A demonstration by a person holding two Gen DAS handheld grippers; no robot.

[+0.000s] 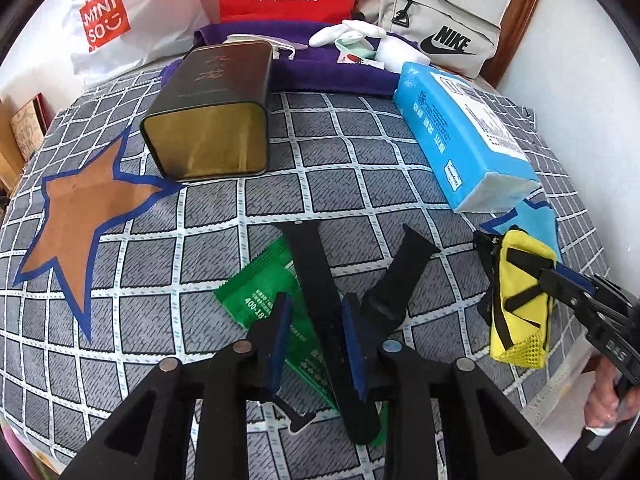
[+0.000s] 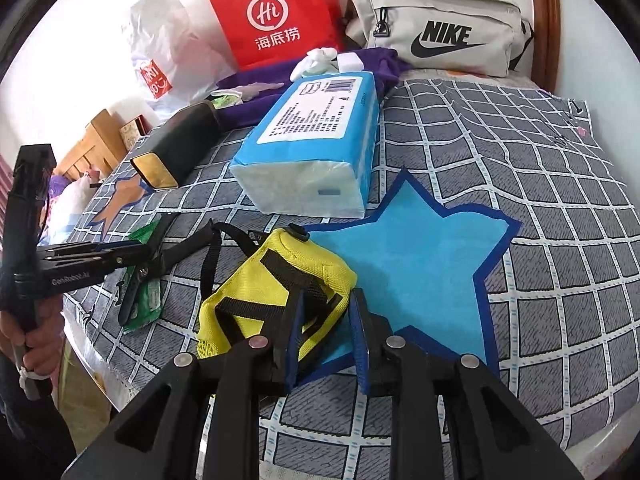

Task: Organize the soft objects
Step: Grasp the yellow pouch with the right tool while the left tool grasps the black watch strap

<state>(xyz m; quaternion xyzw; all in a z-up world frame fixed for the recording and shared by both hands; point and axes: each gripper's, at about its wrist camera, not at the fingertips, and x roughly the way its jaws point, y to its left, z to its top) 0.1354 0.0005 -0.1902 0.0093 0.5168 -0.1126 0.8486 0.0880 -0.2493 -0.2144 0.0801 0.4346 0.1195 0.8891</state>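
Left tongs (image 1: 316, 332) sit low over the checked bed (image 1: 360, 152), jaws a narrow gap apart around a black strap (image 1: 310, 276); whether the blue pads actually pinch it, I cannot tell. The strap lies across a green sachet (image 1: 256, 300) printed "400-18…". Right tongs (image 2: 326, 320) are nearly closed too, with the edge of the yellow pouch (image 2: 272, 280) between the pads, though a firm grip can't be confirmed. The pouch lies partly on the blue star (image 2: 420, 272), near edge. Just beyond the star is a blue tissue pack (image 2: 312, 136), white label and barcode up, its small print unreadable. Behind that pack: purple cloth (image 2: 256, 80), a red bag (image 2: 276, 16) reading "Hi 海底捞", a grey "NIKE" pouch (image 2: 436, 32), a white "MINISO" bag (image 1: 108, 20). Left of the pack lies a dark tin (image 1: 216, 112), gold characters unclear, beside a brown star (image 1: 80, 208).
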